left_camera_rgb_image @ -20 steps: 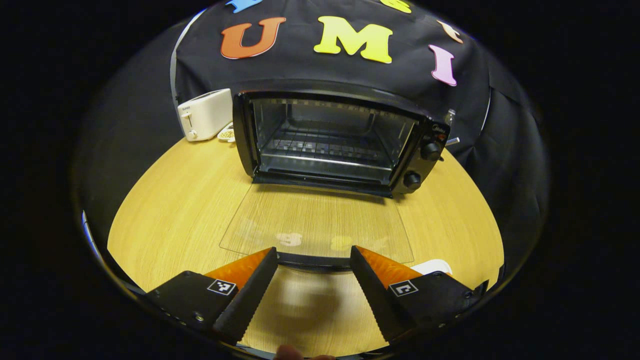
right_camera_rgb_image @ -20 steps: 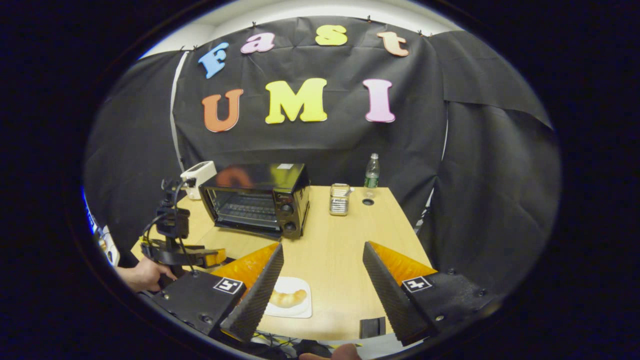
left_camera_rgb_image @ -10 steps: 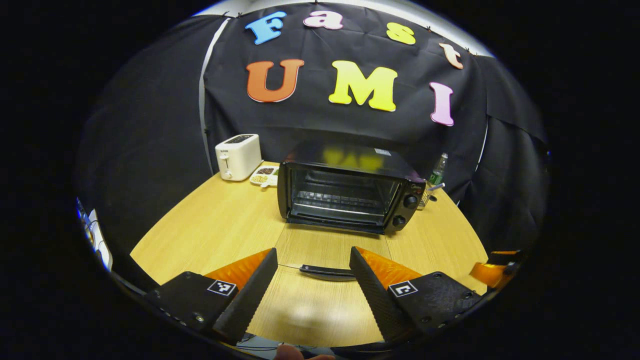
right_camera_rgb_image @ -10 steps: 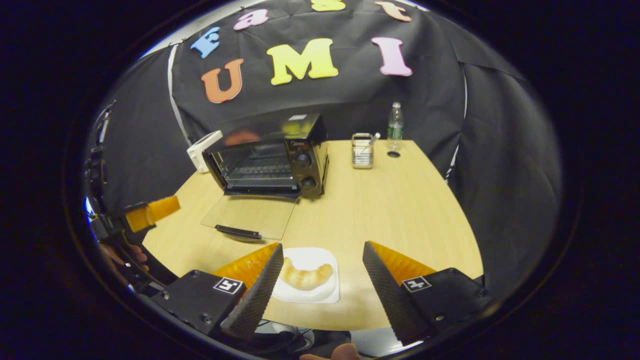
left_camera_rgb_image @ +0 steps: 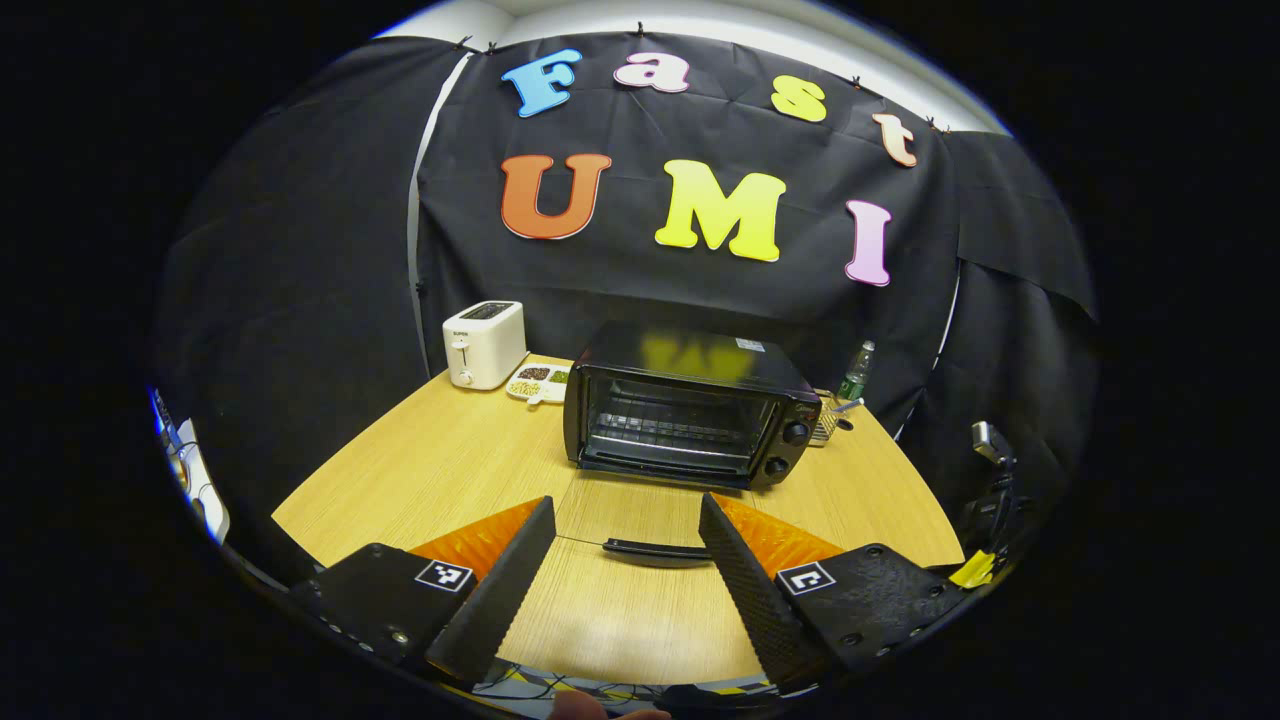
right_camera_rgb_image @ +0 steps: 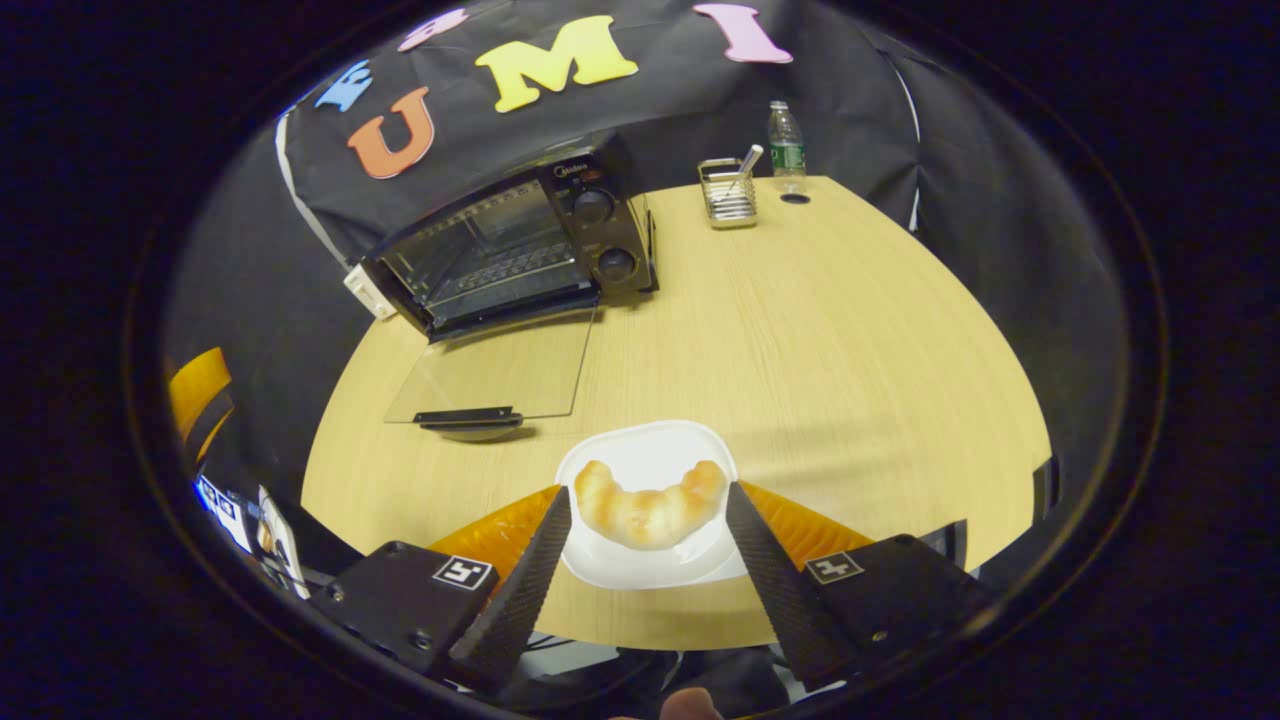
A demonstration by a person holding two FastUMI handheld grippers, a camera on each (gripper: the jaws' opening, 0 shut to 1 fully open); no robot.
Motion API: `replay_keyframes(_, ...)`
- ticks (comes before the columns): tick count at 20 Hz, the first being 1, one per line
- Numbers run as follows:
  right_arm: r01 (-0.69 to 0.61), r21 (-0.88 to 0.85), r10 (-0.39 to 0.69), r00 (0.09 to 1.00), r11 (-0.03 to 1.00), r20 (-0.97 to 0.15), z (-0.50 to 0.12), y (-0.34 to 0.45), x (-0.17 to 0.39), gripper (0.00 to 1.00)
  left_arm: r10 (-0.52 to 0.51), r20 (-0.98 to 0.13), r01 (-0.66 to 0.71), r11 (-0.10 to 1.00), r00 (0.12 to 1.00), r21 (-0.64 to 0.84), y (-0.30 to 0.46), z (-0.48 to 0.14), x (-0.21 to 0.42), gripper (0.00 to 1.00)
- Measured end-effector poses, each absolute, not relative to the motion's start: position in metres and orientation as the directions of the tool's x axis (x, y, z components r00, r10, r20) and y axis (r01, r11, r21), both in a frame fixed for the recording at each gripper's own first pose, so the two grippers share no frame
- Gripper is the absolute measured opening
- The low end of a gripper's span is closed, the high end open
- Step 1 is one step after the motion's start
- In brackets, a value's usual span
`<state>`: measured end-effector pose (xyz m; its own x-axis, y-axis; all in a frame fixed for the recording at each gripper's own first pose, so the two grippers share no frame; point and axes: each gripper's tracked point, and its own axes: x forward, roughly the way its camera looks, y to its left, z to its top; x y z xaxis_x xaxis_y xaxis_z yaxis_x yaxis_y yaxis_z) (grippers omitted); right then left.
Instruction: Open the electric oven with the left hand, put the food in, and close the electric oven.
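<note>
So the oven (left_camera_rgb_image: pixel 690 415) sits toward 12 o'clock on the table (left_camera_rgb_image: pixel 420 470) in the left gripper view, door (left_camera_rgb_image: pixel 640 505) dropped flat on the wood with its handle (left_camera_rgb_image: pixel 655 549) pointing back at the camera. The left gripper (left_camera_rgb_image: pixel 625 575) hangs off the front edge of that door, fingers spread wide, nothing between them. A toaster (left_camera_rgb_image: pixel 484 343) and a snack tray (left_camera_rgb_image: pixel 538 380) sit off at 10 o'clock, well apart from the action.

Over in the right gripper view, the right gripper (right_camera_rgb_image: pixel 648 560) is low over the plate (right_camera_rgb_image: pixel 650 462) with the croissant (right_camera_rgb_image: pixel 648 503). Its fingers are apart, one on each side of the pastry, and I can't see them pressing on it yet.

Biggest risk as I see it: squeeze too hard and the croissant crushes or flakes, too soft and it slips out on the way to the oven at 11 o'clock. The fingers could also catch the plate rim and drag the plate along. That glass door lying flat is right in the travel path too, easy to clip.

The croissant itself is a golden, curved crescent, ends pointing away from the camera, lying near the front of a white squarish plate.
</note>
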<state>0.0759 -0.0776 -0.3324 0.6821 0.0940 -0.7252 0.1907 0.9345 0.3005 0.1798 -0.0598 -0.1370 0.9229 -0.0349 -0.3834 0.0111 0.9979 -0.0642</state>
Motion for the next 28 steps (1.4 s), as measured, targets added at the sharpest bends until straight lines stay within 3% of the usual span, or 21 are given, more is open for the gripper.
replay_keyframes(6, 0.318, 0.302, 0.041, 0.625, 0.899, -0.78, -0.367, -0.075, 0.079, 0.87, -0.106, -0.359, 0.073, 0.992, 0.927, -0.103, -0.061, -0.125, 0.159, 0.95)
replay_keyframes(14, 0.349, 0.312, 0.037, 0.611, 0.884, -0.791, -0.388, -0.071, 0.082, 0.75, -0.083, -0.323, 0.042, 0.99, 0.943, -0.133, -0.03, -0.121, 0.152, 0.95)
replay_keyframes(16, 0.327, 0.29, 0.032, 0.612, 0.899, -0.79, -0.389, -0.074, 0.084, 0.63, -0.086, -0.325, 0.043, 0.99, 0.942, -0.138, -0.024, -0.122, 0.146, 1.0)
replay_keyframes(17, 0.32, 0.274, 0.024, 0.61, 0.907, -0.792, -0.392, -0.072, 0.084, 0.54, -0.086, -0.324, 0.044, 0.99, 0.942, -0.135, -0.021, -0.121, 0.144, 0.95)
replay_keyframes(21, 0.316, 0.252, 0.005, 0.615, 0.915, -0.789, -0.386, -0.068, 0.085, 0.21, -0.087, -0.313, 0.05, 0.991, 0.946, -0.122, -0.007, -0.119, 0.138, 0.95)
replay_keyframes(23, 0.331, 0.274, 0.009, 0.622, 0.903, -0.783, -0.38, -0.064, 0.08, 0.15, -0.087, -0.304, 0.052, 0.991, 0.949, -0.122, -0.001, -0.116, 0.135, 0.95)
replay_keyframes(28, 0.344, 0.31, 0.007, 0.66, 0.886, -0.751, -0.347, -0.059, 0.057, 0.14, -0.078, -0.298, 0.038, 0.99, 0.951, -0.139, 0.012, -0.118, 0.126, 0.95)
